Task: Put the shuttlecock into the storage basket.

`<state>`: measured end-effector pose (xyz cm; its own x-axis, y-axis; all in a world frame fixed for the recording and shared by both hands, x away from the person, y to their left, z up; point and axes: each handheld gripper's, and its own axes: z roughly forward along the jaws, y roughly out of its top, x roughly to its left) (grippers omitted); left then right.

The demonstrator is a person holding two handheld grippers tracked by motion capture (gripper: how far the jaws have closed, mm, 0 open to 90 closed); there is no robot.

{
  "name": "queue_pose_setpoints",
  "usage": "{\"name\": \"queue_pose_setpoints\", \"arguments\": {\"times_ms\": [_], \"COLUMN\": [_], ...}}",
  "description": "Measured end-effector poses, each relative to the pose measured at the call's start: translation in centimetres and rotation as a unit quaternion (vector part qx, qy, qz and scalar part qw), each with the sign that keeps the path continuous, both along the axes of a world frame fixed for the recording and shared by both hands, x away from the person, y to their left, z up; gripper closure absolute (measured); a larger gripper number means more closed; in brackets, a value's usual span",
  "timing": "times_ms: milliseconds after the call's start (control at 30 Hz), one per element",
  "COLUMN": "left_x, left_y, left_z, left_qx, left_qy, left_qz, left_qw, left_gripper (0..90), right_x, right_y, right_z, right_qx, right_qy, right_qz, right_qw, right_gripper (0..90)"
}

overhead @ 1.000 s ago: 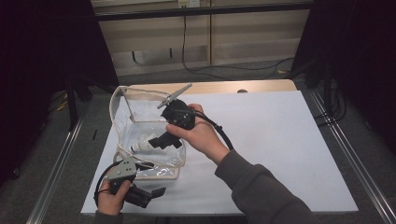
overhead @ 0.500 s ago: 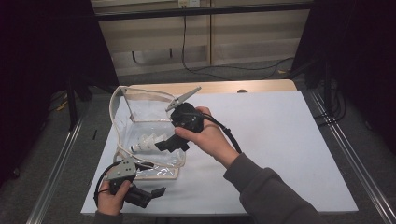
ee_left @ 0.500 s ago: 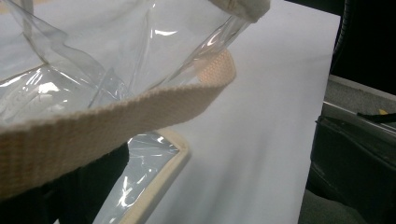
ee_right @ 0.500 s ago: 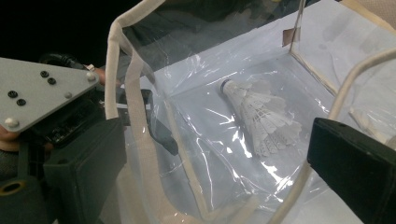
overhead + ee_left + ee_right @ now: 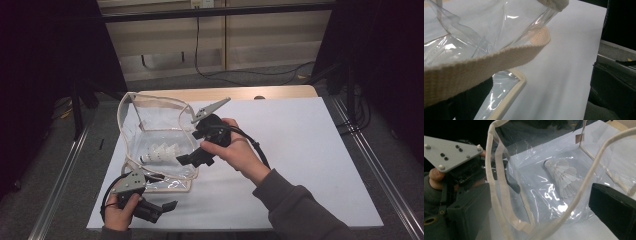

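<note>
Already the shuttlecock (image 5: 562, 176) lies inside the clear bag (image 5: 150, 117) near the table's (image 5: 310, 150) left edge. My right gripper (image 5: 192, 159) hangs released above it; my left gripper's (image 5: 165, 207) grip I cannot tell.

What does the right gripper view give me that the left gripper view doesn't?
Right gripper view alone: the shuttlecock lying inside the bag, and the left gripper in a hand at the bag's far side. Left gripper view alone: a close look at the strap crossing just in front of the camera, and the table's edge. Both: the clear bag with its cream trim, on the white tabletop.
</note>
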<state>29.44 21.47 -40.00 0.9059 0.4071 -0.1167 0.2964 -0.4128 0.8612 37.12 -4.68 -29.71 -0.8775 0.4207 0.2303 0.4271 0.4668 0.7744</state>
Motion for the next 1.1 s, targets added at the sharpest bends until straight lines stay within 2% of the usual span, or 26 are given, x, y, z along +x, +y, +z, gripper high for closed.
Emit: {"name": "queue_pose_setpoints", "arguments": {"times_ms": [233, 400, 1100], "left_x": [0.0, 0.0, 0.0], "left_y": [0.0, 0.0, -0.1], "left_z": [0.0, 0.0, 0.0], "left_qx": [0.0, 0.004, 0.001], "left_qy": [0.0, -0.001, 0.001], "left_qz": [0.001, -0.001, 0.001], "left_qw": [1.0, 1.0, 1.0], "left_gripper": [4.3, 4.3, 4.3], "right_x": [-0.2, -0.6, -1.3], "right_y": [-1.4, -2.4, -6.8], "right_z": [-0.6, -0.8, -2.7], "right_qx": [0.007, 0.014, 0.02], "right_qy": [0.0, -0.008, -0.016], "right_qz": [0.001, 0.004, -0.002], "right_qw": [1.0, 0.9999, 0.9997], "right_gripper": [4.0, 3.9, 4.1]}}
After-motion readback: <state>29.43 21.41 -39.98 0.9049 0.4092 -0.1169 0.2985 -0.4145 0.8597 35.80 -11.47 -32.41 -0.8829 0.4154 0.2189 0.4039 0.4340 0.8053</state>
